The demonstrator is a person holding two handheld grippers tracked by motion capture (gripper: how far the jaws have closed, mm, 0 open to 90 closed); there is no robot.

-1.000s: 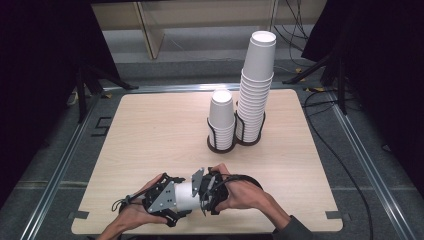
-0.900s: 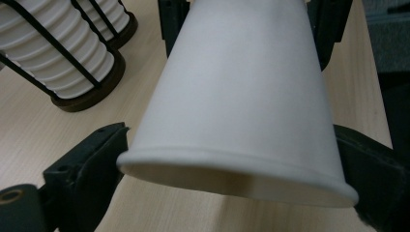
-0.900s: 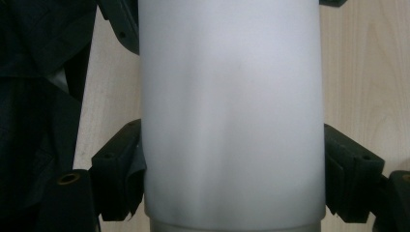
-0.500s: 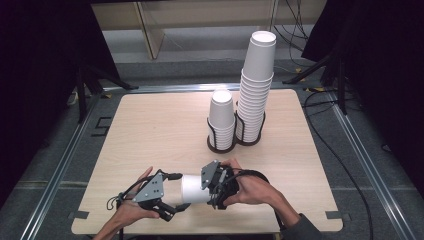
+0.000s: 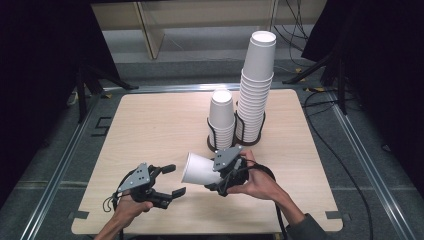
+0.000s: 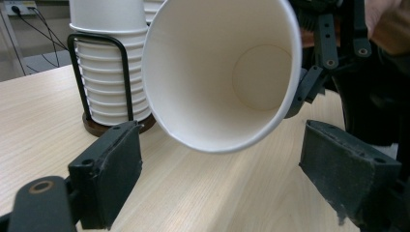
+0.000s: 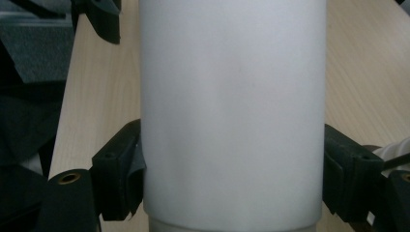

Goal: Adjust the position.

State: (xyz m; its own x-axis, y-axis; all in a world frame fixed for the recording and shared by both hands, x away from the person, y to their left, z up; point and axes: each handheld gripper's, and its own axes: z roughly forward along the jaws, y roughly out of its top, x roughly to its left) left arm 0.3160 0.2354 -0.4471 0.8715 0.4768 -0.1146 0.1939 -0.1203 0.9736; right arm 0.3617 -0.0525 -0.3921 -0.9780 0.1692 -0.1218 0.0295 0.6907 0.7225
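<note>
Near the cup stacks (image 5: pixel 250 95), right gripper (image 5: pixel 223 176) clamps a plain unprinted cup (image 5: pixel 199 169); left gripper (image 5: pixel 172 180), jaws apart, has been closing on nothing.

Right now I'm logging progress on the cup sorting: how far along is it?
Done: a white paper cup is free of the stacks and held lying sideways, the right gripper shut on its base end. In hand: the left gripper has just been closing, jaws apart and empty, off the cup's rim. Left: placing this cup; the short stack and the tall stack stand in their wire holders.
</note>
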